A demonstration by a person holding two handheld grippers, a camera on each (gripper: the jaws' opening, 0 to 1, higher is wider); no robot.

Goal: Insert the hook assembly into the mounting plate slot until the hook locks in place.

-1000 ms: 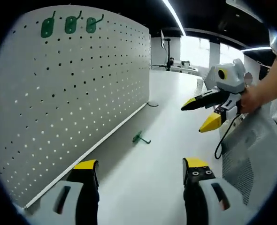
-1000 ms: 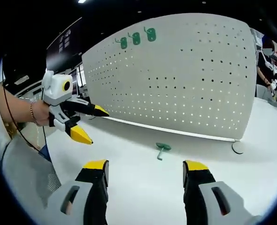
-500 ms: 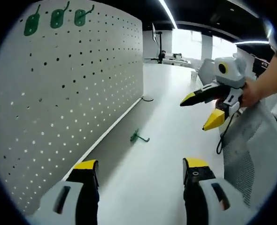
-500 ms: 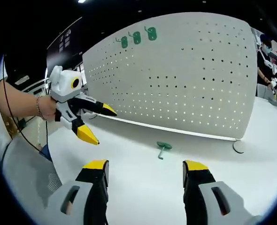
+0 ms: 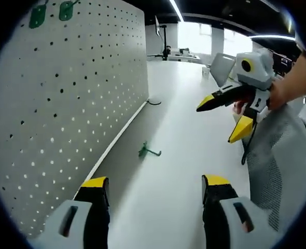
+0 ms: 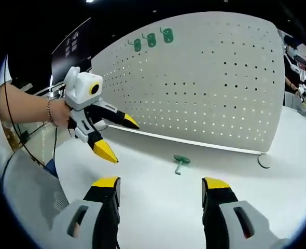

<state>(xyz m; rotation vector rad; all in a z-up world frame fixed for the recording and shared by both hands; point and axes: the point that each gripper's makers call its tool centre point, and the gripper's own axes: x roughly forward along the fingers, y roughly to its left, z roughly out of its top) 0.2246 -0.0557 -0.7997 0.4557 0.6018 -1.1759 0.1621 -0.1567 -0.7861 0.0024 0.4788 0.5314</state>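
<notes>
The hook [image 6: 181,161] lies on the bench [image 6: 158,207] ahead of both grippers' wide, empty fingers [image 6: 106,182], not yet picked up; grasping and insertion into the pegboard [image 6: 205,83] remain.

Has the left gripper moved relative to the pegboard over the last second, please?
Yes. In the right gripper view, the left gripper has shifted rightward along the pegboard, nearer the loose green hook.

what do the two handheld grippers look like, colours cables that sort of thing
Both match: the left gripper and right gripper have black jaws with yellow tips on a white body. A thin black cable hangs from the left one, and another black cable from the right. The left hand wears a thin bracelet at the wrist.
</notes>
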